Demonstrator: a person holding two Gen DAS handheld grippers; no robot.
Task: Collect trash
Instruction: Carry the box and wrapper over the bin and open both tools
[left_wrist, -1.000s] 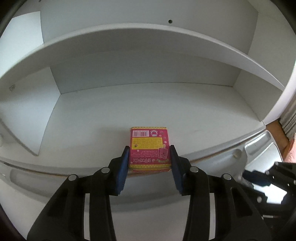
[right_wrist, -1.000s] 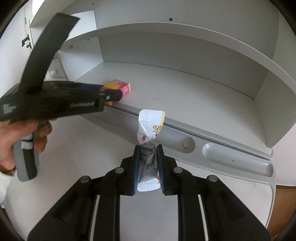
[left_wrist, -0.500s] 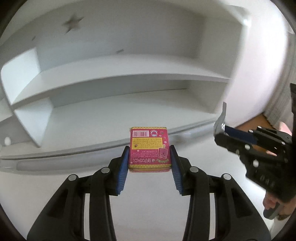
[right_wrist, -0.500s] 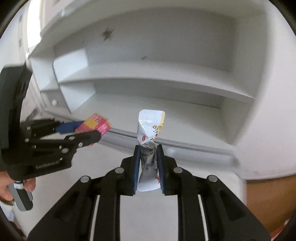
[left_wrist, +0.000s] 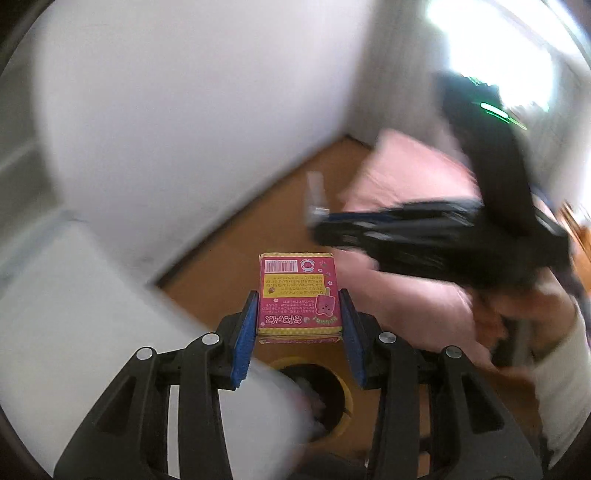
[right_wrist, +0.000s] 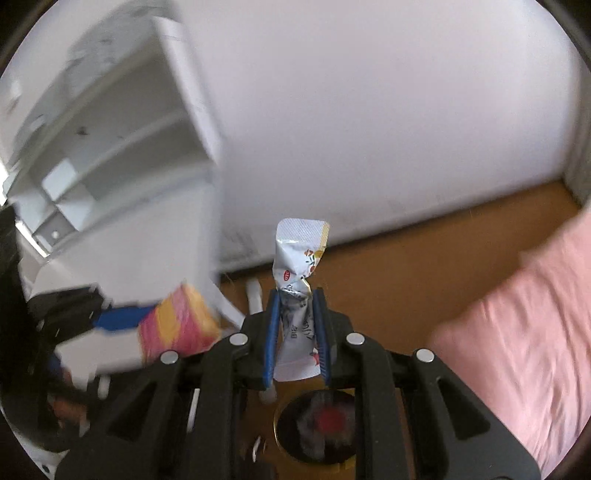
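Change: both views swung off the white shelf unit (right_wrist: 110, 155) since prev frames; wood floor (left_wrist: 236, 258), white wall (right_wrist: 369, 110) and pink bedding (right_wrist: 517, 332) now in shot. Heavy blur.
L gripper (left_wrist: 298, 317): clamped on pink snack box (left_wrist: 297, 295), blue pads (left_wrist: 245, 332) flat on both sides; barcode end faces away from cam.
R gripper (right_wrist: 297, 325): nearly closed, pinching crumpled white wrapper (right_wrist: 301, 258); top sticks up past pads.
Bin: yellow-rimmed bin (right_wrist: 317, 428), dark inside, on floor directly below both grippers; some trash in it, blurred.
Cross-view: R gripper seen in L cam to the right of box, in a person's hand (left_wrist: 517, 314).
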